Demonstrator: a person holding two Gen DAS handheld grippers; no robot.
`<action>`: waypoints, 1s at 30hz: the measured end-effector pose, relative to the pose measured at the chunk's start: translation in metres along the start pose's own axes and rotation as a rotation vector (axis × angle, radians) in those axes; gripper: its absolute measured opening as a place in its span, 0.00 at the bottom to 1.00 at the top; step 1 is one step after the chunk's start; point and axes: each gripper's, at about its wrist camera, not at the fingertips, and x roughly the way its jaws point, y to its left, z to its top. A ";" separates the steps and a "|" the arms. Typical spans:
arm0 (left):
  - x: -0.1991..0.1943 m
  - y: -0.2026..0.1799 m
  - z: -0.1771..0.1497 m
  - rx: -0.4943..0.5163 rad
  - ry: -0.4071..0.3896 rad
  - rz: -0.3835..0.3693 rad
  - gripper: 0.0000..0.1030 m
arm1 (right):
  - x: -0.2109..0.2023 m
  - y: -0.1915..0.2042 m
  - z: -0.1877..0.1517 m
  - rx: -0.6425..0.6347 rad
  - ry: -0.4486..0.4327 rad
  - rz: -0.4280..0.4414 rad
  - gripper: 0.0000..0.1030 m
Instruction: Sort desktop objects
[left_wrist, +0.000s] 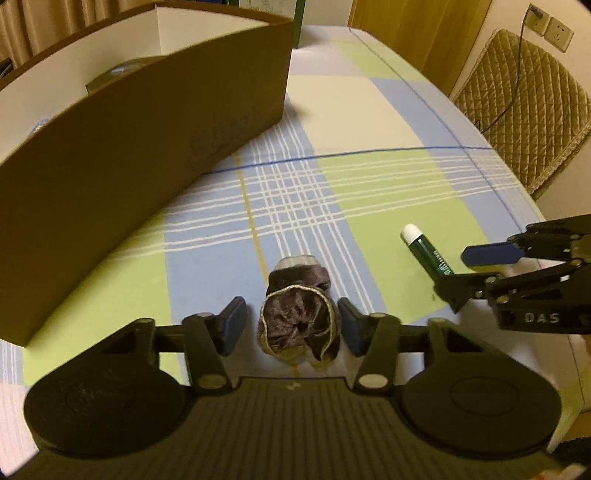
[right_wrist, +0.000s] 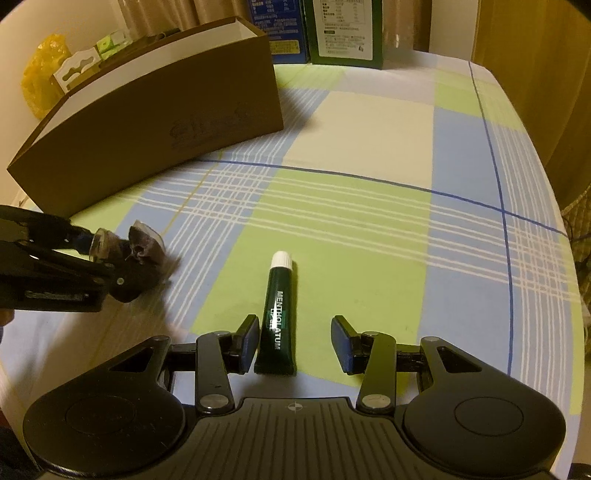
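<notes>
1. Both rigs are all matte black plastic; the left gripper (left_wrist: 291, 325) and right gripper (right_wrist: 293, 343) look identical.
2. The fingers (left_wrist: 234, 325) carry flat dark blue pads.
3. Silver round screws sit at the linkage pivots.
4. Each body has a ribbed centre plate with round discs either side.
5. White "DAS" lettering shows on the right one's side.

Your table (right_wrist: 369, 122) wears a checked cloth of green, blue and cream; on it lie a brown cardboard box (right_wrist: 155, 122) at far left, a dark green tube (right_wrist: 279, 317) with a white cap, and a purple scrunchie (left_wrist: 299, 321); cartons (right_wrist: 343, 29) stand at the far edge.
</notes>
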 end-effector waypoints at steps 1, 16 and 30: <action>0.002 0.000 0.000 -0.002 0.003 0.002 0.36 | 0.001 0.001 0.001 -0.002 -0.002 0.000 0.39; -0.013 0.030 -0.014 -0.108 0.021 0.134 0.22 | 0.014 0.014 0.009 -0.095 -0.009 -0.023 0.39; -0.036 0.035 -0.035 -0.161 0.023 0.150 0.22 | 0.017 0.030 0.005 -0.205 -0.007 -0.025 0.13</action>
